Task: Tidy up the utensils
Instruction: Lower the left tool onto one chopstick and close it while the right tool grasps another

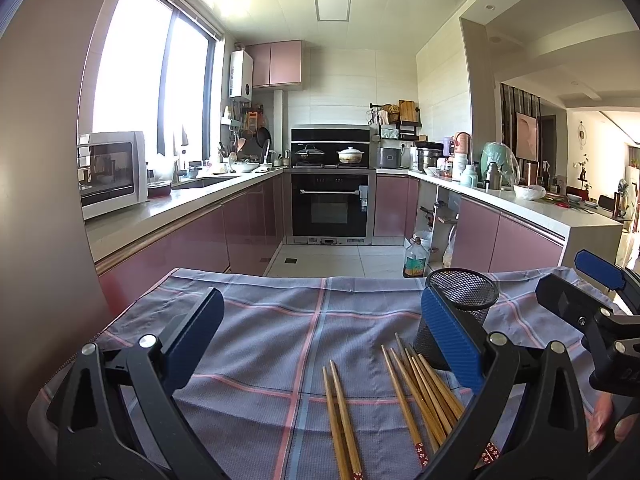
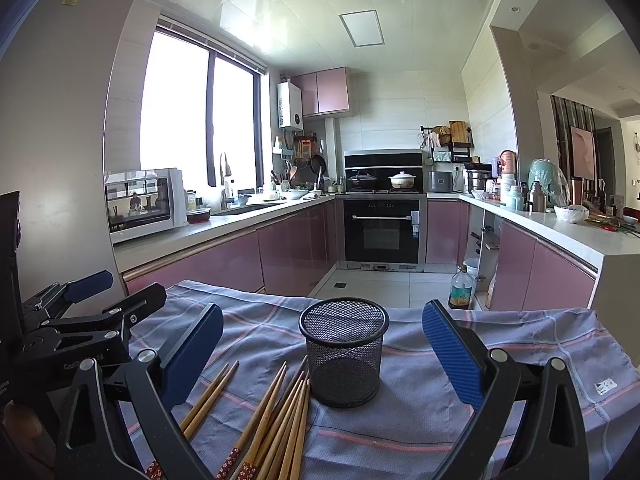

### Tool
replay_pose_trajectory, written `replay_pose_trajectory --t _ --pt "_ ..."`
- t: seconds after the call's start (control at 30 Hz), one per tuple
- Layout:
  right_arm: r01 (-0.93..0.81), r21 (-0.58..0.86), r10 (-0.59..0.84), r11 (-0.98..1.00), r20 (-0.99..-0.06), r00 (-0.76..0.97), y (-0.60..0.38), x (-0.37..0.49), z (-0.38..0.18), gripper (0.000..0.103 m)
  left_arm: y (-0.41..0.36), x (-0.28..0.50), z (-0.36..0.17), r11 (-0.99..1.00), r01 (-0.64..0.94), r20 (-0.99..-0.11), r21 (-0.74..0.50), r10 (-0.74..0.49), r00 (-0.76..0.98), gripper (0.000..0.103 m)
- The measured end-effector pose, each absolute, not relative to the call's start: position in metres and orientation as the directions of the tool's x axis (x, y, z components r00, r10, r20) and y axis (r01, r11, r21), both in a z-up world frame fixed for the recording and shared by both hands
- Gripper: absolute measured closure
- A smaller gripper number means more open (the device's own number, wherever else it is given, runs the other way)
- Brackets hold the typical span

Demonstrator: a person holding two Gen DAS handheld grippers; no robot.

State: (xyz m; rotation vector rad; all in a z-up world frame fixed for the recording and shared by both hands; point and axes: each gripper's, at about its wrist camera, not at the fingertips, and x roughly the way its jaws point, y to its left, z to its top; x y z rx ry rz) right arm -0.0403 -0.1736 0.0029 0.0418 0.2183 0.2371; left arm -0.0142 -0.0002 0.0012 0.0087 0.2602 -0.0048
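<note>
Several wooden chopsticks (image 1: 420, 396) with red patterned ends lie on a plaid cloth (image 1: 280, 320); a separate pair (image 1: 340, 420) lies just left of the pile. A black mesh cup (image 1: 460, 300) stands upright behind them. My left gripper (image 1: 322, 340) is open and empty above the cloth, its right finger in front of the cup. In the right wrist view, the cup (image 2: 344, 352) stands between my open, empty right gripper's (image 2: 322, 348) fingers, a little beyond them. The chopsticks (image 2: 276, 420) lie near its left finger. The left gripper (image 2: 88, 312) shows at the left.
The cloth-covered table (image 2: 520, 360) ends at a far edge before the kitchen floor. An oil bottle (image 2: 460, 288) stands on the floor. Pink cabinets, a microwave (image 1: 112, 172) and an oven (image 1: 332, 204) are far behind. The right gripper (image 1: 592, 304) shows at the right.
</note>
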Motion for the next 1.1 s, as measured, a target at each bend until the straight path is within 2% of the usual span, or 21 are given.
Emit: replay_pose_trajectory --t 0.3,0.5,0.6,0.67,0.73,0.77,0.83,1.1 --pt "-0.28 0.101 0.297 0.955 -0.299 0.907 -0.177 -0.028 -0.002 0.007 0.002 -0.007 -0.007 1.0 0.004 -0.299 0.02 0.002 0.954 0.006" --pt "-0.318 0.091 0.322 0.944 -0.464 0.825 -0.172 -0.008 -0.025 0.009 0.013 0.015 -0.028 0.998 0.062 -0.438 -0.013 -0.061 0.897 0.006" --pt "-0.336 0.107 0.336 0.936 -0.551 0.763 -0.169 0.005 -0.041 0.017 0.019 0.025 -0.042 0.998 0.07 -0.507 -0.008 -0.064 0.86 0.006" --pt "-0.336 0.115 0.336 0.935 -0.599 0.727 -0.168 0.013 -0.051 0.027 0.021 0.03 -0.052 0.996 0.089 -0.544 -0.01 -0.081 0.836 0.006" --pt "-0.347 0.147 0.357 0.926 -0.635 0.685 -0.167 0.021 -0.06 0.041 0.021 0.034 -0.062 0.994 0.111 -0.578 -0.002 -0.092 0.811 0.008" --pt "-0.346 0.158 0.361 0.925 -0.65 0.669 -0.166 0.024 -0.064 0.043 0.02 0.035 -0.067 0.993 0.119 -0.591 0.004 -0.093 0.801 0.012" --pt "-0.346 0.166 0.363 0.923 -0.671 0.646 -0.165 0.028 -0.07 0.056 0.019 0.039 -0.076 0.99 0.143 -0.625 0.01 -0.106 0.774 0.017" --pt "-0.365 0.193 0.385 0.911 -0.717 0.581 -0.158 0.036 -0.082 0.072 0.013 0.055 -0.101 0.977 0.211 -0.71 -0.022 -0.164 0.685 0.042"
